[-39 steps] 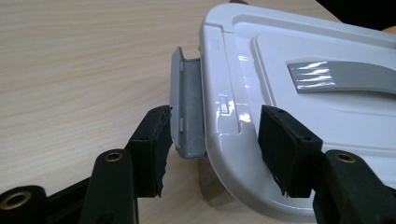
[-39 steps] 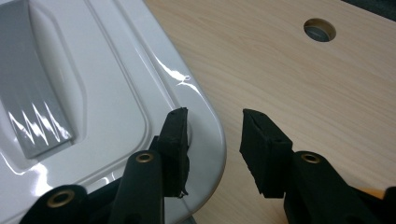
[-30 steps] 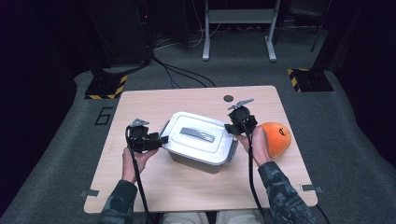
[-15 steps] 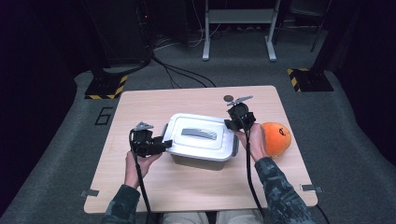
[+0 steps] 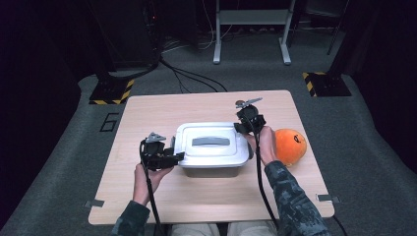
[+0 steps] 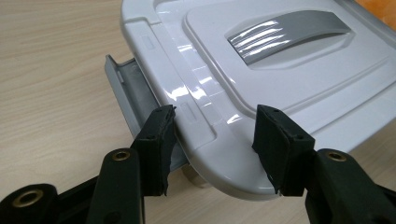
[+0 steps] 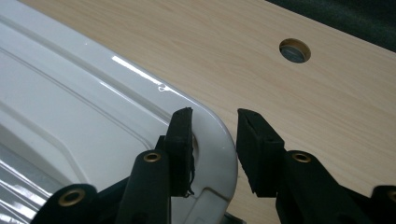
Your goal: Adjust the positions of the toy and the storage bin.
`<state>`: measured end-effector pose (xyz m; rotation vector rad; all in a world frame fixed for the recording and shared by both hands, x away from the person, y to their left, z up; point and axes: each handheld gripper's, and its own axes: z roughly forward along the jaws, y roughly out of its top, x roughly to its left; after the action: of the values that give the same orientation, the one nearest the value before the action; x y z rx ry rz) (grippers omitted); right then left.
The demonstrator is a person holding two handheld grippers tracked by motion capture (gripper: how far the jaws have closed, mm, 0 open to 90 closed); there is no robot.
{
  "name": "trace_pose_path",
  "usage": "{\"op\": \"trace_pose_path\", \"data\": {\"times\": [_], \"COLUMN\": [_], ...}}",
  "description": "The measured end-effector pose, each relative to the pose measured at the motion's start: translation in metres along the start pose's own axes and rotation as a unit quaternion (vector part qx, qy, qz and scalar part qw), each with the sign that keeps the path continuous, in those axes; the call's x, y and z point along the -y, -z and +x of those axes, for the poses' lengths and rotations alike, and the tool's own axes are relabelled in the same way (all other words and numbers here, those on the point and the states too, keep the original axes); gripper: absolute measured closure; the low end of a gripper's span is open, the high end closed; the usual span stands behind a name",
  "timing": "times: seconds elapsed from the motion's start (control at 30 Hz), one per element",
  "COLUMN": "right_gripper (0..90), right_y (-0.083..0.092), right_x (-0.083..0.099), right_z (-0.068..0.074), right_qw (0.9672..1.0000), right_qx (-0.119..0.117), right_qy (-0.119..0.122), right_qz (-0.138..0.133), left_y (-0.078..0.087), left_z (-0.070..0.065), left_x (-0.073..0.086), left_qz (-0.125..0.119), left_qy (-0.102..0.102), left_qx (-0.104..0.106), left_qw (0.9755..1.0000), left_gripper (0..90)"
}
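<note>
A white box with a white lid (image 5: 196, 152) and a grey handle (image 5: 211, 141) stands mid-table. My left gripper (image 5: 178, 157) is at its near left corner. In the left gripper view the gripper (image 6: 215, 135) is open and straddles the corner of the lid (image 6: 289, 79), its pads not visibly pressing. A grey latch (image 6: 126, 88) hangs flipped out from the box's left end. My right gripper (image 5: 239, 127) is at the far right corner. In the right gripper view it (image 7: 215, 140) is shut on the rounded rim of the lid (image 7: 84, 102).
An orange plush ball (image 5: 290, 146) lies on the wooden table (image 5: 162, 108) just right of my right hand. A round cable hole (image 7: 294, 50) sits in the tabletop beyond the right gripper. Dark floor, cables and stand legs surround the table.
My left gripper has slid right, up to the box's near left corner. The right gripper and the box have hardly moved.
</note>
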<state>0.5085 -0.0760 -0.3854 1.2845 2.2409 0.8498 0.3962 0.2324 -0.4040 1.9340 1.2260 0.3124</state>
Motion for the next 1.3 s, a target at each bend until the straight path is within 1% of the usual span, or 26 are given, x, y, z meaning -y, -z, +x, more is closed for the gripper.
{"op": "trace_pose_path", "data": {"times": [0.17,0.23,0.3,0.33,0.37,0.4,0.43,0.47,0.5,0.53,0.57,0.63,0.67,0.7,0.73,0.83,0.87,0.9,0.93,0.97,1.1,1.17,1.27,1.3], "right_gripper": [65.4,65.1,64.4,61.0,54.6,52.2,51.9,51.8,50.7,48.9,48.8,47.2,46.8,46.8,48.2,55.7,57.5,58.3,59.5,60.7,65.2,65.3,65.1,65.0], "right_y": [-0.003,-0.005,-0.005,-0.004,-0.004,-0.003,-0.002,0.000,0.001,0.004,0.005,0.005,0.004,0.003,0.003,0.002,0.001,0.000,-0.001,-0.002,-0.004,-0.006,-0.007,-0.008], "right_x": [-0.003,-0.004,-0.004,-0.004,-0.004,-0.003,-0.001,0.000,0.001,0.002,0.003,0.005,0.006,0.007,0.008,0.009,0.009,0.008,0.007,0.006,0.001,-0.001,-0.003,-0.003], "right_z": [0.002,0.001,0.001,0.000,-0.001,-0.002,-0.004,-0.004,-0.005,-0.005,-0.006,-0.007,-0.008,-0.009,-0.012,-0.015,-0.016,-0.016,-0.016,-0.016,-0.014,-0.013,-0.013,-0.013], "right_qw": [0.9999,1.0000,1.0000,1.0000,1.0000,0.9998,0.9996,0.9994,0.9993,0.9992,0.9992,0.9993,0.9991,0.9989,0.9984,0.9975,0.9974,0.9971,0.9970,0.9971,0.9973,0.9978,0.9979,0.9980], "right_qx": [0.005,0.002,0.001,0.001,-0.003,-0.016,-0.018,-0.018,-0.017,-0.013,-0.014,-0.012,-0.013,-0.014,-0.021,-0.031,-0.034,-0.034,-0.036,-0.037,-0.037,-0.034,-0.033,-0.033], "right_qy": [0.009,0.005,0.001,-0.001,-0.002,-0.014,-0.017,-0.025,-0.025,-0.032,-0.031,-0.035,-0.041,-0.044,-0.052,-0.064,-0.062,-0.067,-0.068,-0.065,-0.062,-0.056,-0.055,-0.054], "right_qz": [-0.003,-0.005,-0.005,-0.005,-0.004,-0.001,-0.011,-0.018,-0.021,-0.019,-0.021,-0.010,-0.002,0.001,-0.003,-0.008,-0.011,-0.010,-0.009,-0.011,-0.004,-0.007,-0.006,-0.006], "left_y": [0.002,0.002,0.002,0.001,0.000,-0.001,-0.003,-0.004,-0.005,-0.005,-0.006,-0.007,-0.008,-0.008,-0.008,-0.006,-0.005,-0.005,-0.004,-0.004,-0.003,-0.003,-0.002,-0.001], "left_z": [-0.005,-0.006,-0.005,-0.004,-0.003,-0.002,-0.001,-0.001,0.001,0.001,0.002,0.004,0.005,0.005,0.005,0.006,0.007,0.007,0.008,0.007,0.004,0.003,-0.001,-0.003], "left_x": [0.003,0.003,0.003,0.002,0.002,0.002,0.001,0.001,0.000,-0.001,-0.002,-0.003,-0.003,-0.003,-0.003,-0.001,-0.001,0.000,0.001,0.002,0.003,0.003,0.004,0.004], "left_qz": [0.000,-0.003,0.000,0.001,0.003,0.005,0.005,0.004,0.007,0.006,0.006,0.008,0.007,0.005,0.005,0.004,0.004,0.003,0.004,0.003,0.002,0.001,0.000,0.000], "left_qy": [-0.007,-0.005,-0.005,-0.003,0.000,0.004,0.007,0.011,0.007,0.010,0.009,0.008,0.008,0.011,0.014,0.015,0.016,0.017,0.014,0.020,0.021,0.022,0.019,0.018], "left_qx": [0.005,0.007,0.007,0.008,0.011,0.016,0.019,0.018,0.020,0.019,0.020,0.021,0.022,0.026,0.025,0.031,0.032,0.034,0.038,0.038,0.033,0.031,0.029,0.032], "left_qw": [1.0000,1.0000,1.0000,1.0000,0.9999,0.9999,0.9998,0.9998,0.9998,0.9998,0.9997,0.9997,0.9997,0.9996,0.9996,0.9994,0.9993,0.9993,0.9992,0.9991,0.9993,0.9993,0.9994,0.9993], "left_gripper": [47.5,47.6,47.4,47.1,45.6,43.5,41.4,39.4,38.2,36.9,36.3,35.6,35.7,36.0,36.7,39.0,40.6,41.7,42.7,42.9,42.7,42.6,42.7,42.7]}}
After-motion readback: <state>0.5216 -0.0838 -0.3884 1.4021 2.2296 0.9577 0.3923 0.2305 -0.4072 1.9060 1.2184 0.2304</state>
